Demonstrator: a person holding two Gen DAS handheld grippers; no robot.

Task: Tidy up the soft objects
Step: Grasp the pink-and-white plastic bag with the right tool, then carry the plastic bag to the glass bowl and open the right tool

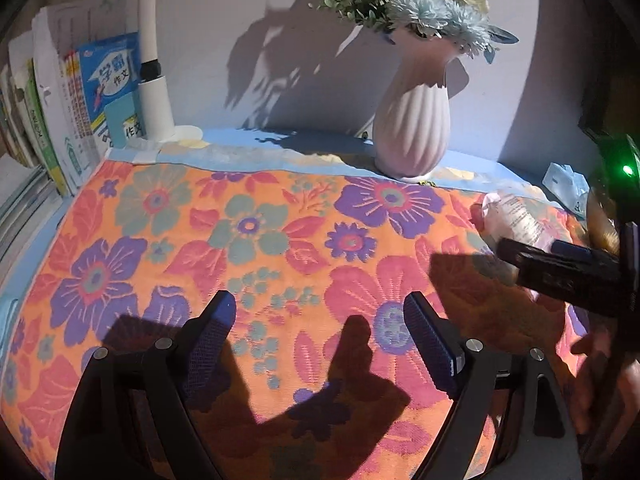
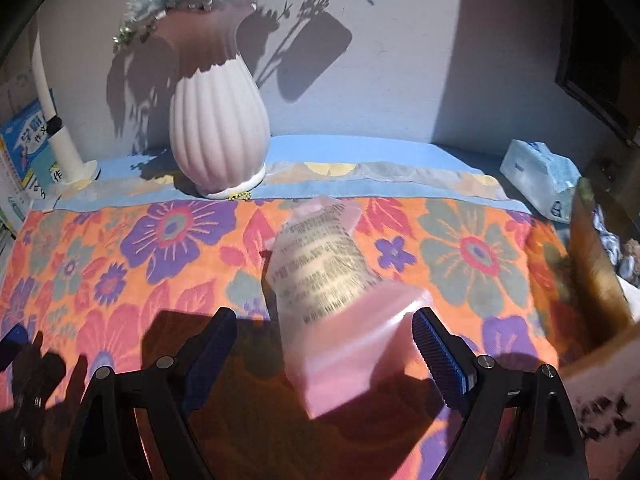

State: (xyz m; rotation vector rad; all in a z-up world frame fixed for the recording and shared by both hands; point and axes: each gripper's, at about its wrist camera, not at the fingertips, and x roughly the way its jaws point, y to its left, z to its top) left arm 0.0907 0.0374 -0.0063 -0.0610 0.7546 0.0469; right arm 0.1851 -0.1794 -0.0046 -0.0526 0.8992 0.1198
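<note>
A single pink soft pouch [image 2: 340, 292] with a printed label is lying on the floral cloth [image 2: 120, 264], its near end sitting between the spread fingers of the right gripper [image 2: 324, 344]; neither blue pad [image 2: 438, 356] is touching it, so those tongs are standing open and holding nothing. Bare cloth is stretching away to the pouch's left, while on its right a brown box edge [image 2: 592, 280] is rising close by. The left gripper [image 1: 320, 340] is hovering over an unoccupied stretch of the cloth [image 1: 240, 240], its two fingers also wide apart and empty. Toward the back, one ribbed pink vase [image 1: 412, 120] of blue and cream flowers [image 1: 436, 12] is standing just past the cloth's far edge on a blue strip against the wall. One white lamp post [image 1: 154, 92] is standing at the rear left corner beside a row of books [image 1: 80, 112]. The left view is showing the pouch [image 1: 516, 216] only at its right margin, partly hidden by the right gripper's dark body [image 1: 560, 272], while the right view alone is showing one blue tissue pack [image 2: 540, 176] clearly at the rear right.
</note>
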